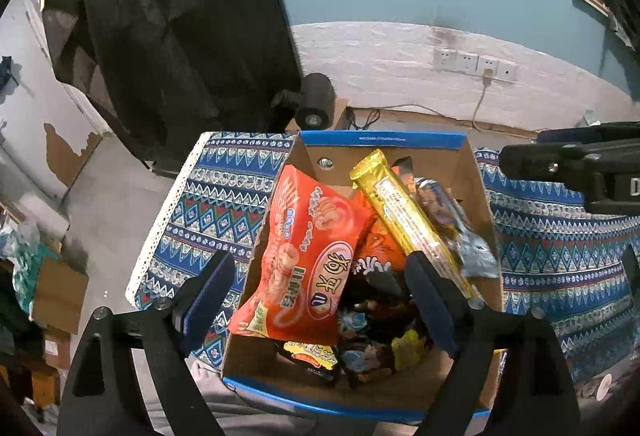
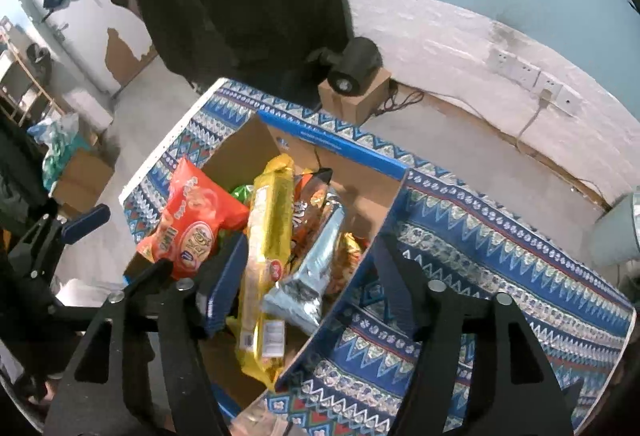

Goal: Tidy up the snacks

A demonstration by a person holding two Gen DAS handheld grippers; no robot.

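Both tools wide apart and empty, left tool [image 1: 320, 280] and right tool [image 2: 308, 268] above snack-filled box [image 1: 476, 172].

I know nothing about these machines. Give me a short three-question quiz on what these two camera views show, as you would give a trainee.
1. True or false: the orange snack bag lies on the patterned cloth, outside the cardboard box.
2. Which long packet leans across the other snacks in the box? A) a gold one B) a green one C) a white one
3. Fill in: the left claw and the right claw are both ____, gripping nothing.

Key
1. False: it sits inside the box.
2. A: the gold packet.
3. Open: in each view the pads stand apart and press on no packet.
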